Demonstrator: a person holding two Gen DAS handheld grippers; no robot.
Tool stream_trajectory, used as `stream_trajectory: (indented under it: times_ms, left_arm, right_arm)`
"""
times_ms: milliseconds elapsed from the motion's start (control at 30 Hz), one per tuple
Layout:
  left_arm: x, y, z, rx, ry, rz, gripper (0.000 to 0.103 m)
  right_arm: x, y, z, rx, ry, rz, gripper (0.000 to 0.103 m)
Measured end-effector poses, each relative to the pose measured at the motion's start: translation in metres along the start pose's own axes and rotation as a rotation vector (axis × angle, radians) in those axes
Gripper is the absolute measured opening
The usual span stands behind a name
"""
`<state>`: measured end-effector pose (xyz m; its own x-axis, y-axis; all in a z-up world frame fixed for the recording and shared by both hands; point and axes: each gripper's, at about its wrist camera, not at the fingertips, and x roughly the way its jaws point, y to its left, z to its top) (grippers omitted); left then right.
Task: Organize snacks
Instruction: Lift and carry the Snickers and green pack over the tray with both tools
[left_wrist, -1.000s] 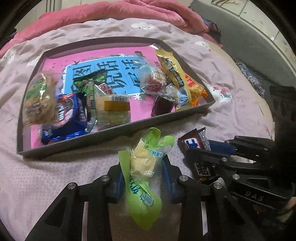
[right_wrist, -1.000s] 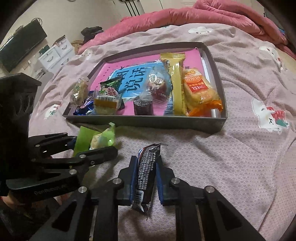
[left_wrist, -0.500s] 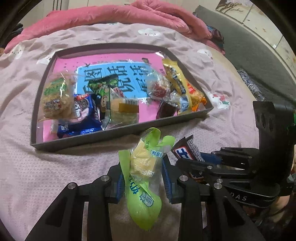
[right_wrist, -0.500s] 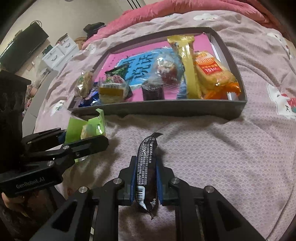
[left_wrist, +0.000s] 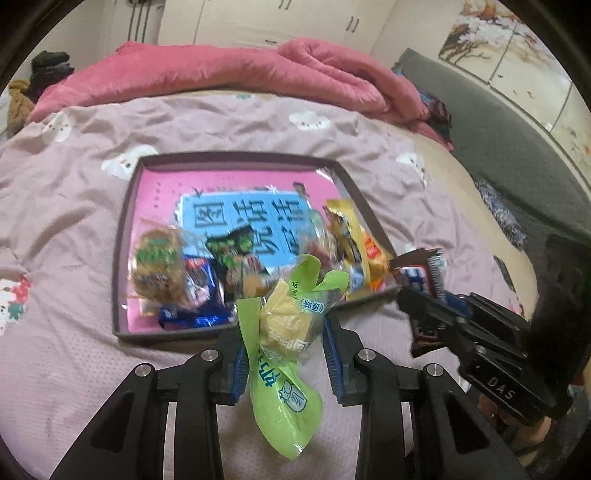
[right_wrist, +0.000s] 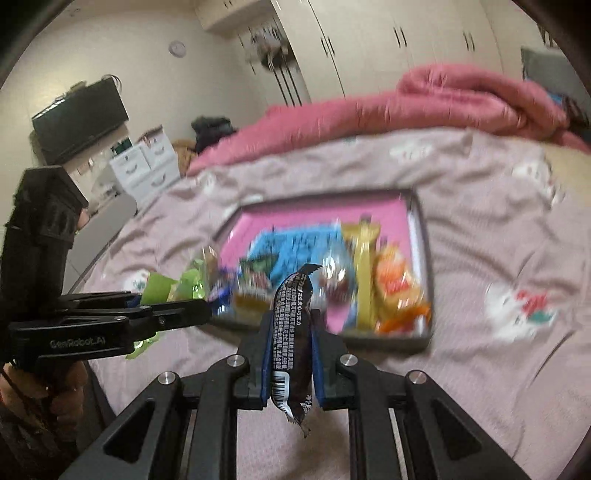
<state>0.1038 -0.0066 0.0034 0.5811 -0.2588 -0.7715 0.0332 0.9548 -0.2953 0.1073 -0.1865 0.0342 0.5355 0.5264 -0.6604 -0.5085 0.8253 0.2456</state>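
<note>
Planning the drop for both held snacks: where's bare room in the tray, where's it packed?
Free: the tray's far pink strip along its back wall, plus the far-left corner. Packed: the near half, from the round cracker pack to the orange packet. The blue label is partly clear.

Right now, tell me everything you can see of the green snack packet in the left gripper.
The green snack packet is a glossy lime-green plastic wrapper with blue print and a clear window showing a pale yellow block inside. It stands roughly upright, crumpled, its sealed ends sticking out above and below. The left gripper is shut on its middle, blue pads on both sides, holding it in front of the tray's near wall.
</note>
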Motion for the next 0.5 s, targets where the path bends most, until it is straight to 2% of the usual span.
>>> stream_trajectory:
  times_ms: [233, 500]
  left_arm:
    - [-0.009, 0.001, 0.013, -0.019, -0.034, 0.018, 0.035]
    - [-0.002, -0.002, 0.025, -0.023, -0.044, 0.029, 0.036]
  right_arm:
    - [-0.006, -0.002, 0.008, -0.018, -0.051, -0.038, 0.017]
    - [-0.006, -0.012, 0.018, -0.004, -0.084, -0.051, 0.017]
